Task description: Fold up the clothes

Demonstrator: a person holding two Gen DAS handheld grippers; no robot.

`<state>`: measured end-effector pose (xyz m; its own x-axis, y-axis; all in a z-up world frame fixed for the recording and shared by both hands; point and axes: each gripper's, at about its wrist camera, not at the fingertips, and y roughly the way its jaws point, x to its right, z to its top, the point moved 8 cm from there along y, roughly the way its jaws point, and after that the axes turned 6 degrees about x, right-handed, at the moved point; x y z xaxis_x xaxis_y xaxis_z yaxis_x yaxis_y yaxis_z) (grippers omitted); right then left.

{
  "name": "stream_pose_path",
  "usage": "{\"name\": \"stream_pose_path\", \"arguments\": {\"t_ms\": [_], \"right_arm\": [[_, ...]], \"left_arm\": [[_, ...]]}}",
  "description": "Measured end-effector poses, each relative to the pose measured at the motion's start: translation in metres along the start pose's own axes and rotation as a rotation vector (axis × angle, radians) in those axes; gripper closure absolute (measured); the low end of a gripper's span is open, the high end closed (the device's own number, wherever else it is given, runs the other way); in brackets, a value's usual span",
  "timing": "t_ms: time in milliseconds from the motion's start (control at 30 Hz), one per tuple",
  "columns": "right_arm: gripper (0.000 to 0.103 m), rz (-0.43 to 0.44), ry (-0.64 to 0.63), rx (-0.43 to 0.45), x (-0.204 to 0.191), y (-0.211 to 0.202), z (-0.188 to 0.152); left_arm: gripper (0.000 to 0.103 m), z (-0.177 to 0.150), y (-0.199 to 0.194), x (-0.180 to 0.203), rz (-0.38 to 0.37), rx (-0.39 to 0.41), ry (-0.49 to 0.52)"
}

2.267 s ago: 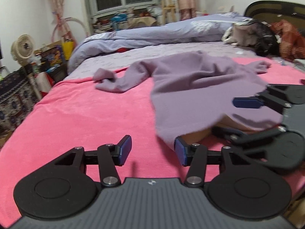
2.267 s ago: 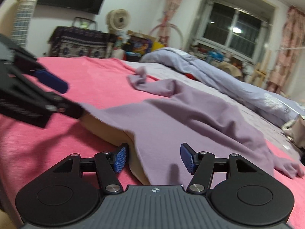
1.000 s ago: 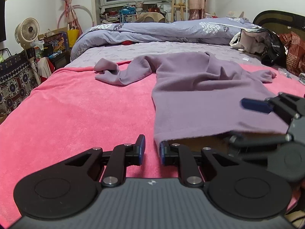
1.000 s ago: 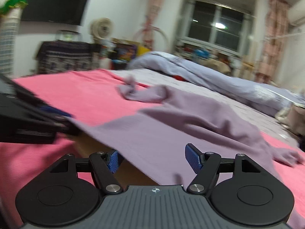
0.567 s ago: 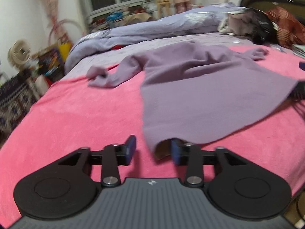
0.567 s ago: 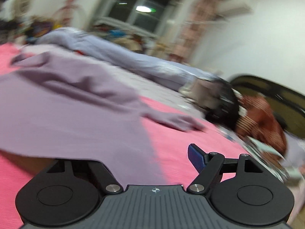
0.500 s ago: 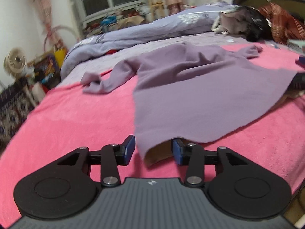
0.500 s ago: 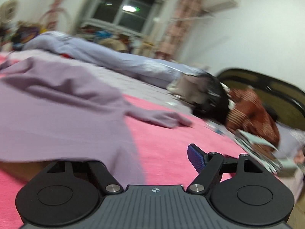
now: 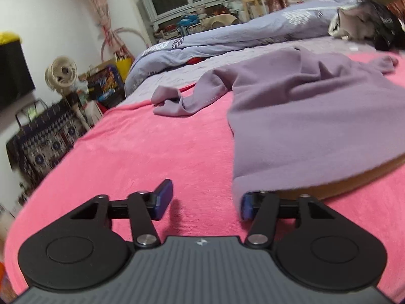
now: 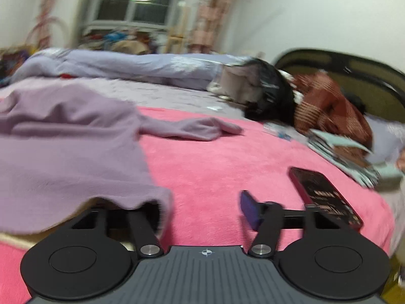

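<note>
A purple long-sleeved garment (image 9: 311, 116) lies spread on the pink blanket (image 9: 152, 157), one sleeve (image 9: 182, 101) stretched left, the other (image 10: 192, 128) stretched right. Its hem lifts at the near edge and shows a tan lining. My left gripper (image 9: 205, 201) is open at the hem's left corner; the cloth drapes over its right finger (image 9: 246, 205). My right gripper (image 10: 205, 210) is open at the hem's right corner; the cloth (image 10: 63, 157) covers its left finger, and the right finger (image 10: 249, 210) is bare.
A dark phone (image 10: 324, 197) lies on the blanket just right of my right gripper. Booklets (image 10: 341, 152), a red plaid cloth (image 10: 329, 109) and a black bag (image 10: 268, 93) sit by the headboard. A lavender duvet (image 9: 240, 35) lies across the back. A fan (image 9: 60, 72) and clutter stand left.
Both grippers have moved apart to opposite corners of the hem. The left gripper narrowed about a second ago and has opened wide again. The right view swung right, bringing the phone into view.
</note>
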<state>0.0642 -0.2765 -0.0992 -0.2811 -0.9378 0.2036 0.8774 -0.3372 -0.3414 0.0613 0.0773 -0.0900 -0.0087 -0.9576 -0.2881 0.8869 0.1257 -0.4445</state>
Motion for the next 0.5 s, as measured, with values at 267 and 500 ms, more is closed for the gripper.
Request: {"name": "stream_pose_path", "arguments": {"t_ms": [267, 500], "right_arm": [[0.098, 0.122, 0.073, 0.206, -0.004, -0.023, 0.100], [0.098, 0.227, 0.011, 0.060, 0.012, -0.053, 0.064]], "left_arm": [[0.090, 0.101, -0.005, -0.030, 0.028, 0.250, 0.035], [0.091, 0.074, -0.043, -0.032, -0.088, 0.198, 0.097]]}}
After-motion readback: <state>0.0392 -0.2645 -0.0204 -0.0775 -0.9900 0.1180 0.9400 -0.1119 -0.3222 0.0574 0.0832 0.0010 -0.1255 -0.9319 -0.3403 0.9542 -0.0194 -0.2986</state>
